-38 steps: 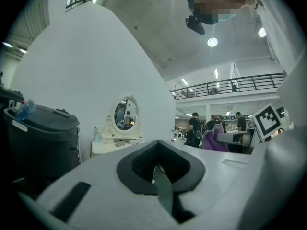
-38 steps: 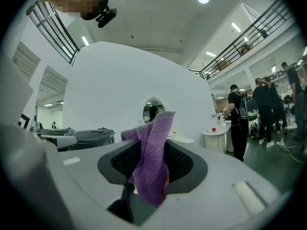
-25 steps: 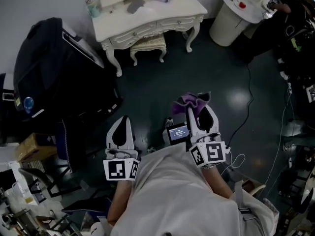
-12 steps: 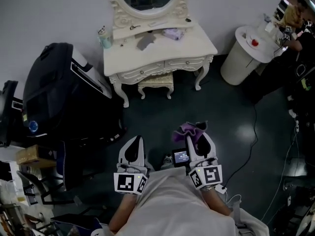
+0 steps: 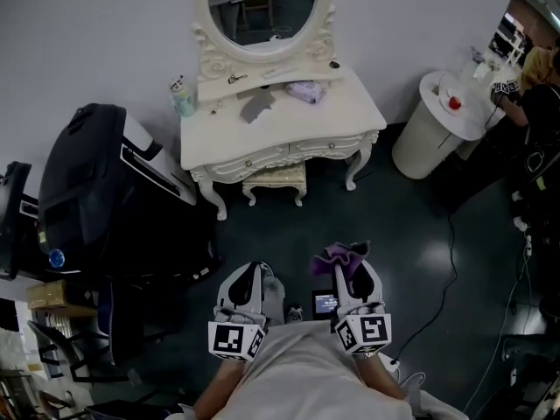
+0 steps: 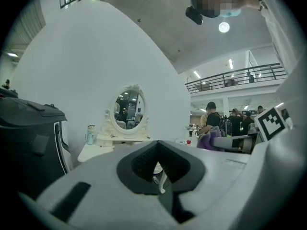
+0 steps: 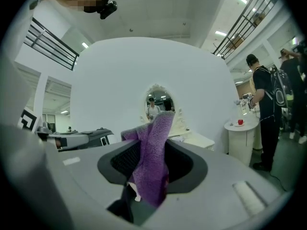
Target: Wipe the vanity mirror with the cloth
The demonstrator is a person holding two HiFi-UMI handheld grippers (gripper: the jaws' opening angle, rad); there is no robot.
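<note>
An oval vanity mirror [image 5: 262,9] in an ornate cream frame stands on a cream dressing table [image 5: 346,112] against the far wall, well ahead of both grippers. It also shows small in the left gripper view, mirror [image 6: 126,109], and behind the cloth in the right gripper view, mirror [image 7: 157,103]. My right gripper [image 5: 352,268] is shut on a purple cloth [image 5: 337,255], which sticks up between its jaws as cloth [image 7: 152,158]. My left gripper [image 5: 251,280] is shut with nothing in it, seen also as left gripper [image 6: 160,169].
A small stool [image 5: 274,178] sits under the table. A dark massage chair [image 5: 101,191] stands at the left. A round white side table [image 5: 437,122] with a red object is at the right, with people [image 5: 535,103] beside it. Cables [image 5: 446,234] run across the dark floor.
The view has tilted up and the mirror has come fully into sight; the dressing table now sits lower in frame. Both grippers stay shut, the cloth still in the right one.
</note>
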